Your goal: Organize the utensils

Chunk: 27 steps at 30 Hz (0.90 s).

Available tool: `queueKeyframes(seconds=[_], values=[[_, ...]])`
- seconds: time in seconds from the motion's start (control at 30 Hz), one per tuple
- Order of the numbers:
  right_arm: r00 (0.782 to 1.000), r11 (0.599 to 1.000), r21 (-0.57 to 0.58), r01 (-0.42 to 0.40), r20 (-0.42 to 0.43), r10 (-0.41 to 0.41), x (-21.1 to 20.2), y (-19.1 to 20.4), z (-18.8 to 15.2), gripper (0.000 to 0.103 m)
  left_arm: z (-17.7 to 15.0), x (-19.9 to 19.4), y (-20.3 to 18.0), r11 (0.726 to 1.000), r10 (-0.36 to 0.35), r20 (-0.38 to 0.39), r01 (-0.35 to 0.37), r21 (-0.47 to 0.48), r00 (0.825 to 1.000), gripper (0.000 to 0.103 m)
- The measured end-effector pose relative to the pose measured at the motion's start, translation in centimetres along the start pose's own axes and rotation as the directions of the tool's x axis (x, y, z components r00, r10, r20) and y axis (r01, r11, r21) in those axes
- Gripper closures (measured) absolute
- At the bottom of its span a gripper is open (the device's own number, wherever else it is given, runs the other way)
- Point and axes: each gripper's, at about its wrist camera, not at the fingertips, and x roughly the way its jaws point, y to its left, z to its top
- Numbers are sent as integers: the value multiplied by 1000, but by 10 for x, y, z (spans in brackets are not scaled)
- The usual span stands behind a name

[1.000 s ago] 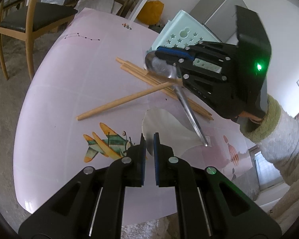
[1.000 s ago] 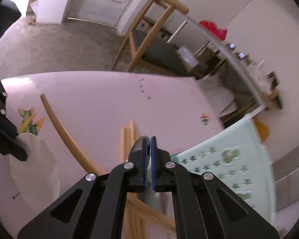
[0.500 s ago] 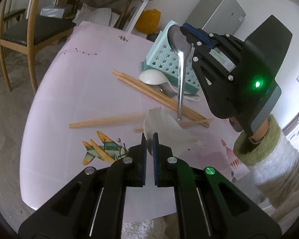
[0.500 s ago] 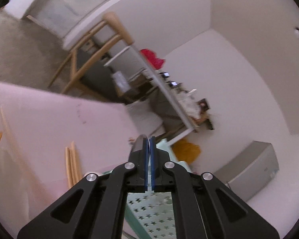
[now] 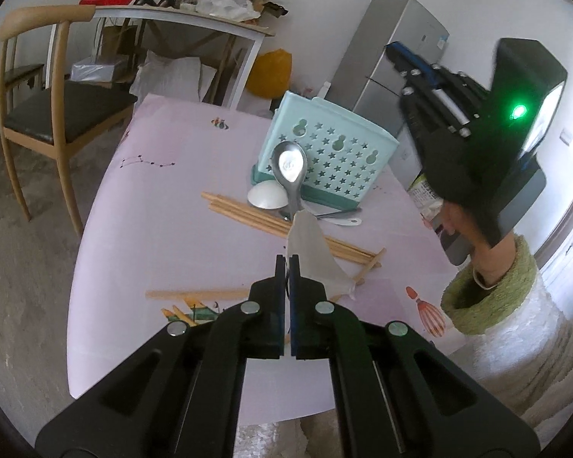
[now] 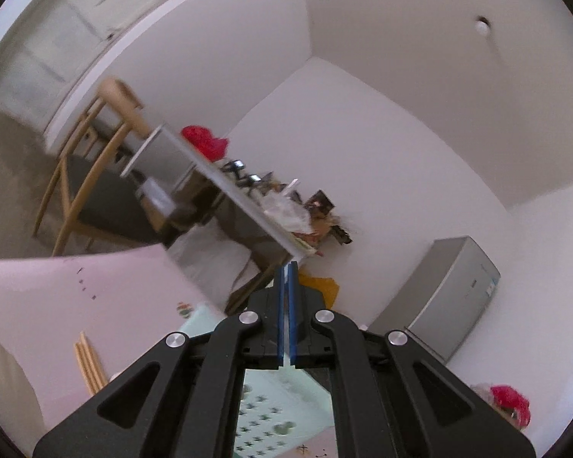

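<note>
1. Steel spoon (image 5: 288, 168), left view: bowl up, in the air before the mint basket (image 5: 336, 152). Its handle runs down behind a white cloth (image 5: 311, 255).
2. Left gripper (image 5: 286, 263): pads pressed together, pinching the cloth. The spoon handle seems caught in the same pinch, but the contact is hidden.
3. Right gripper (image 5: 397, 51): blurred, high at right, well apart from the spoon.
4. On the table (image 5: 152, 198): a chopstick bundle (image 5: 271, 225), one loose chopstick (image 5: 198, 294), a white spoon (image 5: 267, 195) and more cutlery (image 5: 336, 215) at the basket's foot.
5. Right view: pads pressed together with nothing visible between them. The gripper points across the room, with the basket below it and chopsticks at lower left.
6. Progress, judged: early. The basket's inside is not visible, so what it holds cannot be told. Nearly all utensils remain on the table.
7. Left to do: put the steel spoon away, then the chopsticks, white spoon and cutlery.
</note>
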Motion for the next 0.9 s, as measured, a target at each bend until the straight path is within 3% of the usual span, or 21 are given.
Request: queueKeyframes(seconds=[0.2,0.37,0.53,0.77,0.9], values=[[998,995,73,63,-12,-62,-9,-32,-2,101,7,-3,-1,1000,3,18,-3,2,1000,103],[993,982,147,120,-23,-118,-16,-63,-1,101,27,-16,-1,1000,-7,79,6,9,997,103],[991,946,295,136,-49,-128,-26,-106,-7,101,54,-28,-3,999,-30,137,27,25,990,103],[993,864,497,77,-116,-21,-23,-143,-38,101,77,-33,-4,999,-24,179,16,47,984,103],[979,858,510,66,-201,44,-5,-130,-63,101,75,-26,3,1000,-5,157,0,27,988,103]])
